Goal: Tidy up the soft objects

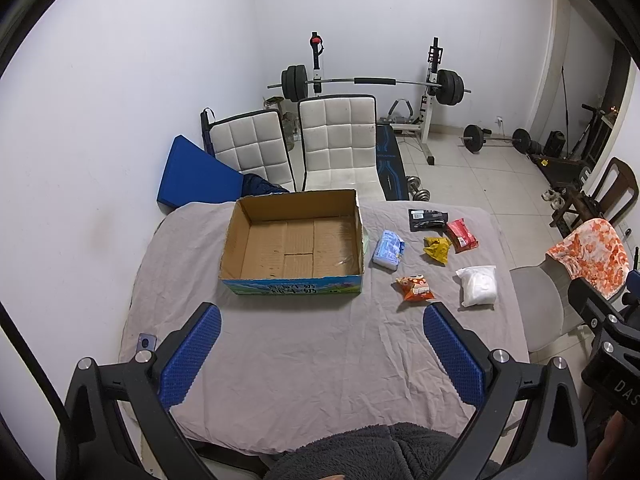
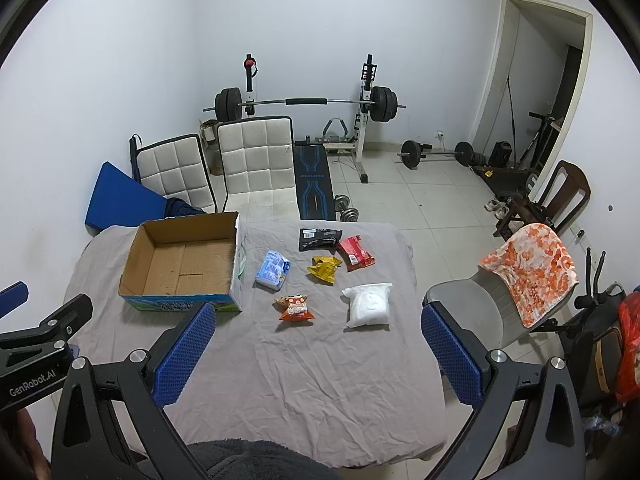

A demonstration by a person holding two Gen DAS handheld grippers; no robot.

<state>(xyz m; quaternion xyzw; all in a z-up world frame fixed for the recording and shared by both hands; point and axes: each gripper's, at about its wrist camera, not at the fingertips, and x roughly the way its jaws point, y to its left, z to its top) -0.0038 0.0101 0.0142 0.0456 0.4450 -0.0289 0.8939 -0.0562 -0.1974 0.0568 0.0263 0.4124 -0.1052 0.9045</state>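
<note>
An empty cardboard box (image 1: 294, 240) (image 2: 182, 262) stands on the table covered by a grey cloth (image 1: 304, 344) (image 2: 304, 364). To its right lie several soft packets: a blue-white pack (image 1: 388, 250) (image 2: 273, 269), a black pouch (image 1: 427, 219) (image 2: 319, 238), a red packet (image 1: 462, 235) (image 2: 355, 254), a yellow packet (image 1: 437, 249) (image 2: 324, 269), an orange snack bag (image 1: 415, 289) (image 2: 295, 308) and a white bag (image 1: 478, 286) (image 2: 369, 305). My left gripper (image 1: 322, 316) hovers open over the near cloth, below the box. My right gripper (image 2: 319, 314) is open too, nothing between its fingers.
Two white padded chairs (image 1: 336, 140) stand behind the table, with a blue mat (image 1: 196, 176) against the wall. A grey chair with an orange towel (image 2: 532, 272) sits right of the table. A barbell rack (image 2: 304, 102) and weights fill the back floor.
</note>
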